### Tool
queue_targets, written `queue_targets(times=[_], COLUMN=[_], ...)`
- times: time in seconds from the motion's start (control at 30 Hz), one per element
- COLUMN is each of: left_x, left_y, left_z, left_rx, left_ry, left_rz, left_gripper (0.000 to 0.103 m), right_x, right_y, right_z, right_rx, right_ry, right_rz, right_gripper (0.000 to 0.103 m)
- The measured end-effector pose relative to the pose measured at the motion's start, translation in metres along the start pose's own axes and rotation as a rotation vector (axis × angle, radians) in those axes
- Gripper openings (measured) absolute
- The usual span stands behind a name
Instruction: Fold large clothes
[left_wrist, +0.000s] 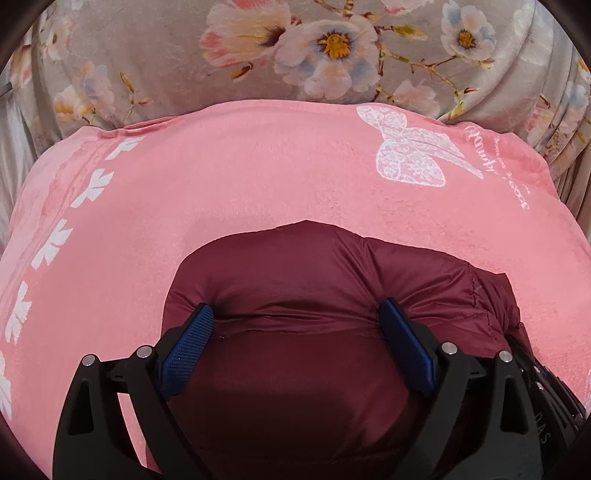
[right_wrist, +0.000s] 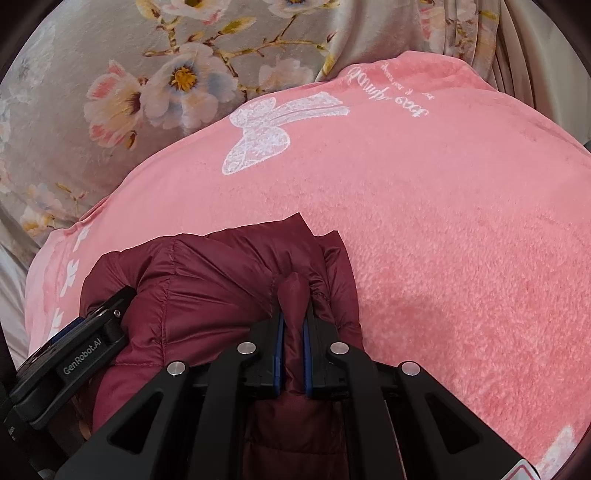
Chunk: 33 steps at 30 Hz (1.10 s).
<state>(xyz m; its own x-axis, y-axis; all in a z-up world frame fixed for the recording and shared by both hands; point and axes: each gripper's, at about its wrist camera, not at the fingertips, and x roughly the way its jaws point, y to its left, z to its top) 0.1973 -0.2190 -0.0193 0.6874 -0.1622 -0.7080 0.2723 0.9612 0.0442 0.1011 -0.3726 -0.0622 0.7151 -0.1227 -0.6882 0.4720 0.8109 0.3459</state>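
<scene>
Right hand-held gripper (right_wrist: 293, 314) pinches maroon jacket (right_wrist: 207, 280) fold between pads.

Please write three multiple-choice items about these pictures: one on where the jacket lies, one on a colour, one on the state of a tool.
1. On what does the jacket lie?
A. a bare wooden floor
B. a pink blanket
C. a metal tray

2. What colour is the butterfly print on the blanket?
A. white
B. black
C. green

3. How is the right tool?
A. wide open, above the blanket
B. out of view
C. shut on a fold of the jacket

Key:
1 B: the dark red jacket rests on the pink blanket, which lies over a floral cloth.
2 A: the butterfly print is white.
3 C: the right tool pinches a ridge of fabric, while the left tool is open across the jacket.
</scene>
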Motion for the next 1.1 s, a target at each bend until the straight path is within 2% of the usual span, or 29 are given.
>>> queue_targets(times=[0.4, 0.67, 0.77, 0.87, 0.9, 0.93, 0.97, 1.03, 1.1], left_x=[0.001, 0.004, 0.004, 0.000, -0.004, -0.014, -0.023, -0.052, -0.076], left_y=[-0.004, -0.007, -0.007, -0.002, 0.001, 0.007, 0.011, 0.018, 0.021], left_z=[-0.005, -0.006, -0.006, -0.003, -0.003, -0.004, -0.005, -0.010, -0.018], left_rx=[0.009, 0.022, 0.021, 0.017, 0.018, 0.013, 0.009, 0.022, 0.048], left_ry=[-0.040, -0.039, -0.037, -0.010, 0.002, 0.012, 0.008, -0.011, -0.023], left_rz=[0.020, 0.039, 0.033, -0.010, -0.019, -0.030, -0.036, -0.040, -0.043], left_gripper=[0.091, 0.092, 0.093, 0.094, 0.094, 0.094, 0.094, 0.094, 0.094], right_x=[0.000, 0.002, 0.003, 0.006, -0.003, -0.021, -0.037, -0.076, -0.099], right_y=[0.002, 0.004, -0.005, -0.028, -0.034, -0.035, -0.033, -0.023, -0.014], right_z=[-0.005, -0.006, -0.005, 0.002, 0.004, 0.005, 0.005, 0.004, -0.002], right_rx=[-0.001, 0.000, 0.036, 0.137, 0.154, 0.142, 0.116, 0.024, -0.043], right_ry=[-0.014, -0.020, -0.015, 0.057, 0.075, 0.057, 0.028, -0.027, -0.041], right_rz=[-0.008, -0.011, 0.058, 0.189, 0.195, 0.186, 0.173, 0.138, 0.137], right_gripper=[0.005, 0.006, 0.009, 0.011, 0.010, 0.011, 0.018, 0.018, 0.018])
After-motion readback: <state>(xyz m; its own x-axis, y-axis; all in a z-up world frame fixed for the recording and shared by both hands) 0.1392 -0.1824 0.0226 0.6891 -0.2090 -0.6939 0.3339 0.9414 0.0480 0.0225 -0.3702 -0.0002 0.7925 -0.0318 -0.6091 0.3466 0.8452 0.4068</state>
